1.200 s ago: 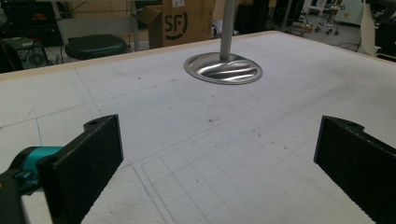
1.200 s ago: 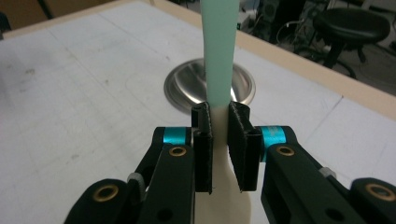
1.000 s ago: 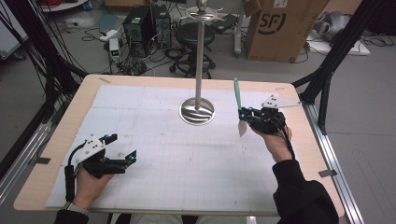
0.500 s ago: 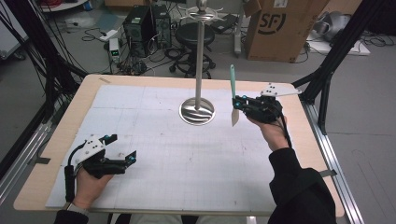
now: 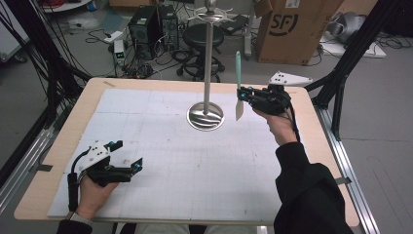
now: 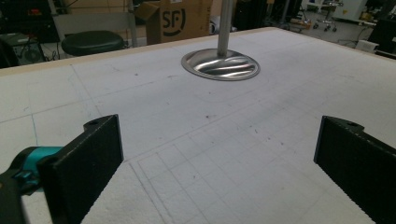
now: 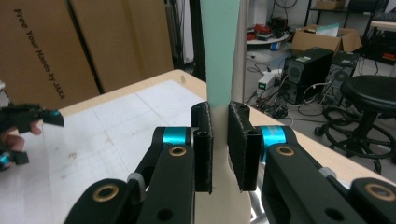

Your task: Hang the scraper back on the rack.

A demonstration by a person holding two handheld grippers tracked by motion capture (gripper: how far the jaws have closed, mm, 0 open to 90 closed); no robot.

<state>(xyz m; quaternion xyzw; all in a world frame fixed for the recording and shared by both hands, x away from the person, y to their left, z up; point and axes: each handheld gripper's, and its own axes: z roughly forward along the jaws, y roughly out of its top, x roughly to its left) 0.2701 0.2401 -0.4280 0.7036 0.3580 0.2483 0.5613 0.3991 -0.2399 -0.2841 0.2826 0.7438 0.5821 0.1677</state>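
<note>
We hold a spatula (image 5: 238, 85) upright in the right gripper (image 5: 249, 95), its mint-green handle up and its cream blade hanging down, and it sits in the air just at 3 o'clock of the steel stand (image 5: 207, 63), clear of the worktop (image 5: 160, 146). The step in hand looks to us like carrying the spatula up to the ring of hooks (image 5: 210, 12) at the top of the pole, so we judge that it pays to keep the tool vertical, lift until the handle's end reaches hook level, and only then move in toward the pole, so the blade does not knock the round base (image 5: 205, 116). The high view gives us the layout: stand at 12 o'clock of the worktop's middle, the right gripper at about 2 o'clock, the left gripper (image 5: 126, 168) resting low at 7 o'clock. It cannot show how firm the hold is; the right gripper view does, with both black jaws pressed on the spatula (image 7: 219, 56) where handle meets blade, the pole (image 7: 240, 51) just behind it. The left gripper view shows us its jaws spread wide with nothing between them, and the base (image 6: 220, 64) lying well ahead at 12 o'clock. Whether the handle's end has a hole for hanging we cannot tell.
</note>
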